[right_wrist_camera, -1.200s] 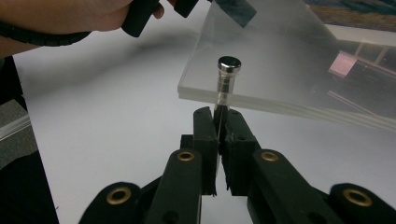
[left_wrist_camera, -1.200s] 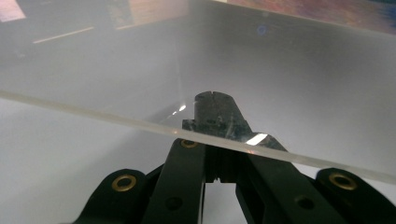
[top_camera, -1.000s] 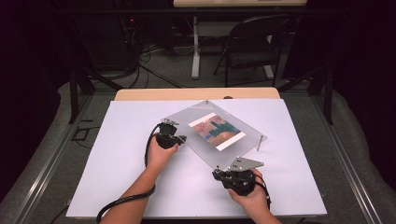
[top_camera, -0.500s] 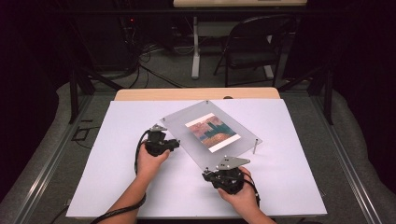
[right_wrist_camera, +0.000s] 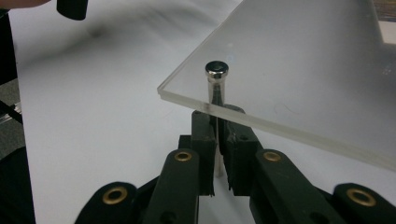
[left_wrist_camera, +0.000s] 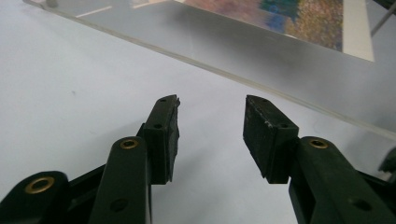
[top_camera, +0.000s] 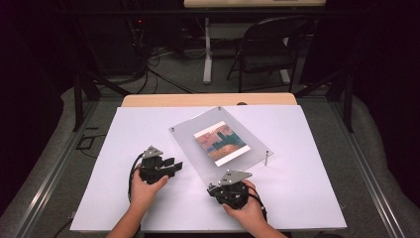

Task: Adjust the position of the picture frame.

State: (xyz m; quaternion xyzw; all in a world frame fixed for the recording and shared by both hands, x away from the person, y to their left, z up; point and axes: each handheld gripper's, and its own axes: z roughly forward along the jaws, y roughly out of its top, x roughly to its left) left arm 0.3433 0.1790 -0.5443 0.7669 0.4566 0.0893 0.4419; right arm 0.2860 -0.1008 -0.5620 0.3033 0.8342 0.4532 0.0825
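On the white tabletop (top_camera: 307, 198) one clear acrylic frame (top_camera: 188, 134) is lying, holding a single colourful print (top_camera: 221, 144) with no readable writing on it. Three metal standoff pins are showing at its corners. The right hand-held gripper (right_wrist_camera: 216, 149) is clamping its jaws on the nearest pin (right_wrist_camera: 216, 74), under the frame's near corner. The left hand-held gripper (left_wrist_camera: 211, 130) is sitting just beside the frame's left edge, its jaws apart and having just been opening, with nothing between them.
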